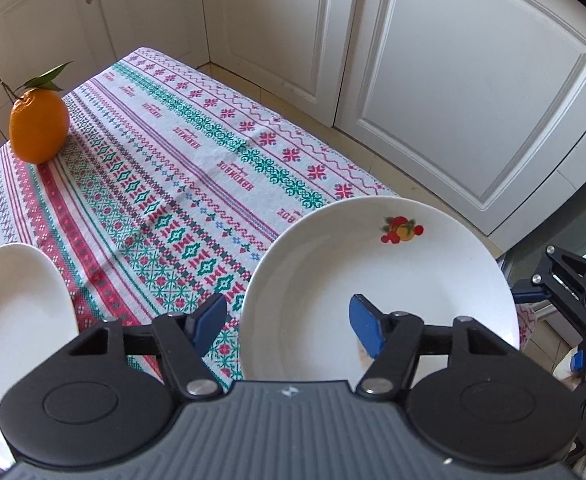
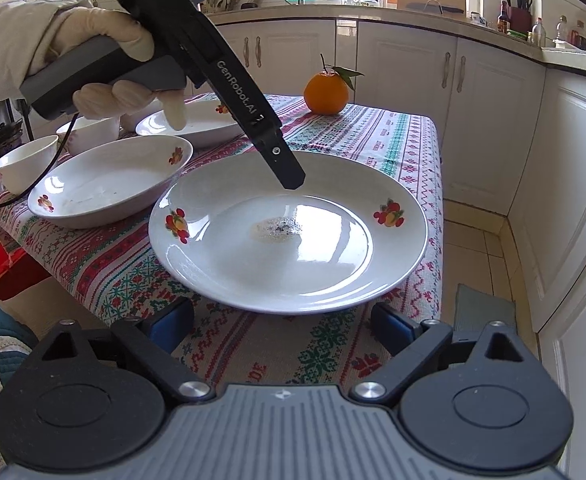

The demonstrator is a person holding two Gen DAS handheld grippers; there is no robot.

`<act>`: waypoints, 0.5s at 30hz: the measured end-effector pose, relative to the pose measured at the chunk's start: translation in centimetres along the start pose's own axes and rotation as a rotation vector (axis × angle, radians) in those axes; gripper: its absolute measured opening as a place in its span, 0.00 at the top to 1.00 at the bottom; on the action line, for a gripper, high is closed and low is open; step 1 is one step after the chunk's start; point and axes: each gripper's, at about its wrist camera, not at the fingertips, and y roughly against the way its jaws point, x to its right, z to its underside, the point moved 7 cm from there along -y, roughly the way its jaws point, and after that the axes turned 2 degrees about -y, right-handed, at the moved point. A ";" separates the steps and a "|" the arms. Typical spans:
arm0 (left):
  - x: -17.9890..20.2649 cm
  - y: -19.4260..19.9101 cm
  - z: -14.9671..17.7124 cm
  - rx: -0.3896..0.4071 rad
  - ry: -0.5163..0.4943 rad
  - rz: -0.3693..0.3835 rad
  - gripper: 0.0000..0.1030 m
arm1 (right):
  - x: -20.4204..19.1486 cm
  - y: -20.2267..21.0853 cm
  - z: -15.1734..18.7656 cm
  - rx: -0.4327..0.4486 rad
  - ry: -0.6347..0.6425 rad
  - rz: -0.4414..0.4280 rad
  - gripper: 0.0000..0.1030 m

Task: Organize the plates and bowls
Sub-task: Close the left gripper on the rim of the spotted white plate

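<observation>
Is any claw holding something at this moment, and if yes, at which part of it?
Nothing is held. The left claw straddles the near rim of the big plate, pads not touching. The right claw is open before it.

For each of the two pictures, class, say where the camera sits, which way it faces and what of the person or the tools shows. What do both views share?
Left wrist: on the left hand-held gripper, tilted steeply down over the near plate; the other tool shows at the right edge.
Right wrist: on the right hand-held gripper, facing across the table; a gloved hand shows.
Shared: plate, orange, tablecloth.
</observation>
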 end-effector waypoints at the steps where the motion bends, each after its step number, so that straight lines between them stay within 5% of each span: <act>1: 0.0 -0.1 -0.1 -0.002 -0.002 0.005 0.38 | 0.0 0.0 0.0 -0.001 0.000 0.000 0.07; 7: -0.5 -1.1 -0.4 -0.037 0.006 0.042 0.50 | 0.1 -0.1 -0.3 -0.004 0.011 0.002 0.12; 15: -0.6 -1.5 -0.5 -0.082 -0.017 0.084 0.53 | 0.3 -0.2 -0.5 -0.014 0.018 0.006 0.12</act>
